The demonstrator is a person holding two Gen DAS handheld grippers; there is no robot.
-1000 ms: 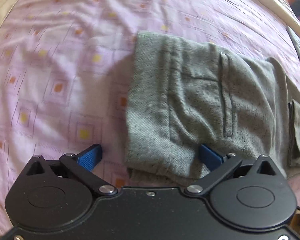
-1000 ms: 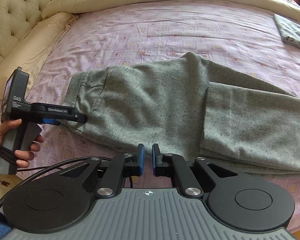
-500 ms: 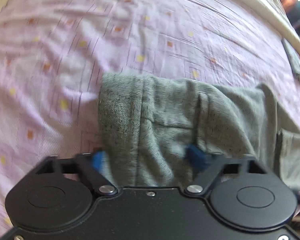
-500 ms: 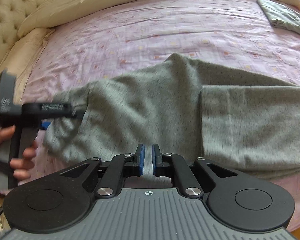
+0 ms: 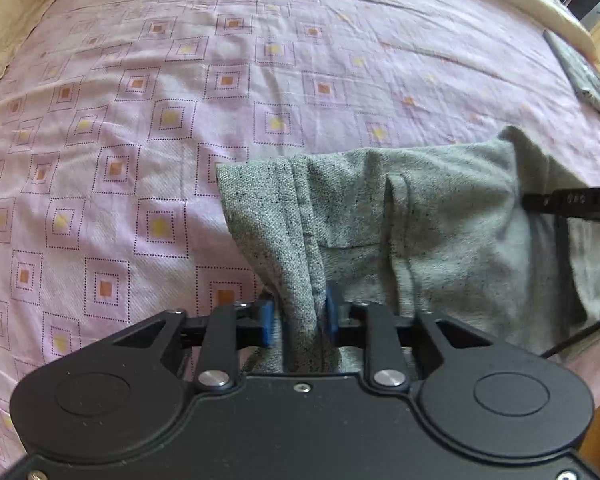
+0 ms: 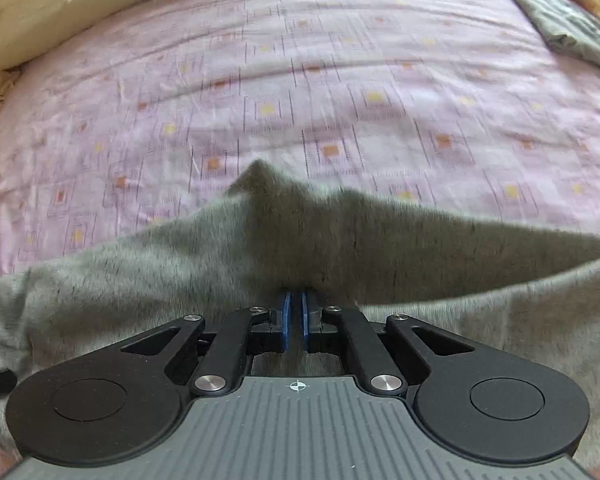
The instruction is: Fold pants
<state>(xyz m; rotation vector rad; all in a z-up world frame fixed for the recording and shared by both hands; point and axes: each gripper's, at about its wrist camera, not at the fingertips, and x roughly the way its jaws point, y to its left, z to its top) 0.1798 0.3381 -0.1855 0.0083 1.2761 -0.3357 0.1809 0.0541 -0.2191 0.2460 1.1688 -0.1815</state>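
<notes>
Item: grey speckled pants point(image 5: 420, 236), lying on a bed with a lilac sheet point(image 5: 140, 140) printed with small squares.

Location of pants: near edge of the bed, directly in front of both grippers; the cloth reaches right up to each gripper's fingers.

Left gripper point(image 5: 300, 316): blue pads closed to a narrow gap on a bunched ridge of the pants near the waistband end; the cloth rises from the pinch and fans away from the camera.

Right gripper point(image 6: 296, 316): blue pads nearly together, with grey cloth between and over their tips; the view is motion-blurred, so how firmly the cloth is caught cannot be told for certain, though the cloth peaks directly above the pads.

Long axis: runs left to right across both views, roughly parallel to the near edge of the bed.

Ends: waistband end, with a seam and pocket line, lies to the left in the left wrist view; the legs run off to the right, past the frame edge in the right wrist view.

Lay: partly lifted and rumpled, not flat; a pointed fold point(image 6: 260, 176) stands up in the right wrist view.

Other gripper seen: the right one's black body point(image 5: 572, 202) shows at the right edge of the left wrist view, against the pants.

Other goods: folded grey cloth point(image 6: 564, 28) at the far right corner of the bed, well apart from the pants; cream bedding point(image 6: 80, 12) along the far edge.
</notes>
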